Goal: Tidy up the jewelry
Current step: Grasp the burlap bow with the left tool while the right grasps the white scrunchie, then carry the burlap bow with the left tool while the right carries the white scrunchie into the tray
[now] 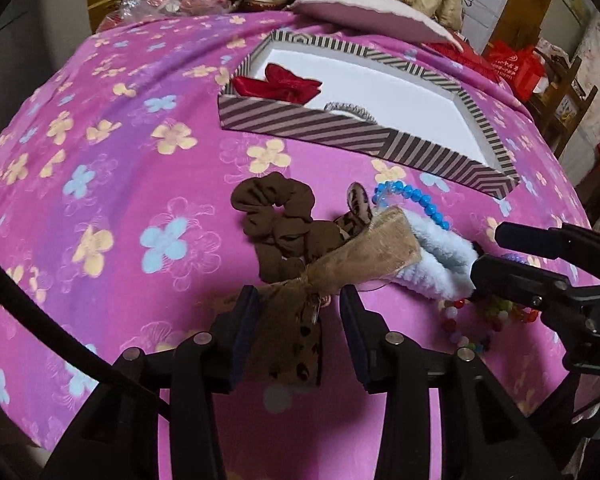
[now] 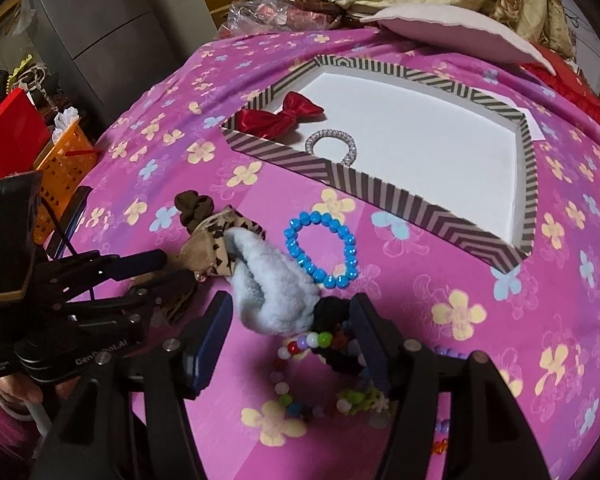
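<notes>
A striped box (image 1: 340, 128) (image 2: 380, 196) with a white floor lies on the pink flowered cloth and holds a red bow (image 1: 284, 82) (image 2: 284, 118) and a silver coil hair tie (image 2: 331, 146). My left gripper (image 1: 300, 316) is open around a tan leopard-print bow (image 1: 340, 260) (image 2: 208, 240). My right gripper (image 2: 292, 324) (image 1: 488, 252) is open around a fluffy light-blue scrunchie (image 2: 268, 280) (image 1: 440, 260) and a black one (image 2: 332, 312). A brown scrunchie (image 1: 272, 216) and a blue bead bracelet (image 2: 324, 248) (image 1: 412, 196) lie nearby.
Multicoloured bead bracelets (image 2: 312, 368) (image 1: 464, 316) lie under the right gripper. A pink-white cushion (image 2: 456, 32) and bedding sit behind the box. An orange basket (image 2: 60, 176) and red bag (image 2: 12, 136) stand at the left, off the bed.
</notes>
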`<state>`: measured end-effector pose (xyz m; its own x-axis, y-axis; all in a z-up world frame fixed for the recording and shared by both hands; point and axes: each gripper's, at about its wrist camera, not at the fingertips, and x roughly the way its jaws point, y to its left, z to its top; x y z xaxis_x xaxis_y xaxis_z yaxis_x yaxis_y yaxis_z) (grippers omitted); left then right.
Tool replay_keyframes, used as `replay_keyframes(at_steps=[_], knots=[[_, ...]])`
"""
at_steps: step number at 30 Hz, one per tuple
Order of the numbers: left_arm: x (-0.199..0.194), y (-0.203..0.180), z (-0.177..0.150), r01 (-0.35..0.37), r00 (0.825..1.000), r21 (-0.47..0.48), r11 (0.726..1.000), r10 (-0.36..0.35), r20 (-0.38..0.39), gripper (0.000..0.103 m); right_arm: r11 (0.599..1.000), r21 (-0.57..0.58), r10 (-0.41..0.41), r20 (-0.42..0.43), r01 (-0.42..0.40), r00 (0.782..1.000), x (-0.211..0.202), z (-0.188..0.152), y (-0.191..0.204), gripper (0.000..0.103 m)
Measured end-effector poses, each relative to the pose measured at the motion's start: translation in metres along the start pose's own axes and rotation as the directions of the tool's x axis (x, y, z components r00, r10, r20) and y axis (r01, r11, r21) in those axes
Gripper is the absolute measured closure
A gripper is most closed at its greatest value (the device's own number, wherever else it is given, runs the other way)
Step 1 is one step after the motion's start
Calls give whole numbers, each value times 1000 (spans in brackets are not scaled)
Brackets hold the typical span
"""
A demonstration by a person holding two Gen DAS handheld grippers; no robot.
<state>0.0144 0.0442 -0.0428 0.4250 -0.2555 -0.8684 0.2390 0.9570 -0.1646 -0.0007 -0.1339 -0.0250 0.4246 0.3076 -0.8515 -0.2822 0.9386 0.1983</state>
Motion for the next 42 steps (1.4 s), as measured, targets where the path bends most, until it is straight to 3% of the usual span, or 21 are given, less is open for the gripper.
replay_keyframes(at_steps=[2, 3, 6, 9, 14, 17, 19, 32, 42], knots=[[5, 5, 3, 14, 1000, -27, 1000, -14, -6, 50, 1000, -20, -5, -11, 4, 1000, 5, 3, 2, 39], [7, 8, 3, 22, 1000, -46, 999, -22, -7, 59, 1000, -29, -7, -15, 6, 1000, 7, 3, 3, 39], [5, 21, 7, 48, 999, -108, 993, -48, 1, 73, 998, -65, -11, -24, 10, 1000, 13, 7, 9, 39], [3, 29, 9, 51, 999, -136, 989, -51, 8, 77, 992, -122, -24, -25, 21, 999, 20, 10, 16, 40], [0, 31, 9, 42, 999, -144, 989, -40, 16, 80, 987, -161, -6, -39, 0, 999, 34, 11, 23, 67], [-3, 32, 9, 40, 999, -154, 987, -36, 25, 80, 981, -195, -12, -19, 8, 1000, 31, 9, 28, 79], [-7, 33, 10, 45, 999, -159, 986, -41, 31, 81, 980, -199, -8, -4, 7, 1000, 25, 9, 28, 81], [-49, 17, 21, 30, 993, -118, 992, -17, 116, 83, 992, -127, 17, 127, -1, 992, -33, 20, 12, 81], [-71, 0, 41, 8, 985, -85, 996, 7, 172, 84, 995, -96, -3, 182, 21, 983, -55, 33, 0, 81]])
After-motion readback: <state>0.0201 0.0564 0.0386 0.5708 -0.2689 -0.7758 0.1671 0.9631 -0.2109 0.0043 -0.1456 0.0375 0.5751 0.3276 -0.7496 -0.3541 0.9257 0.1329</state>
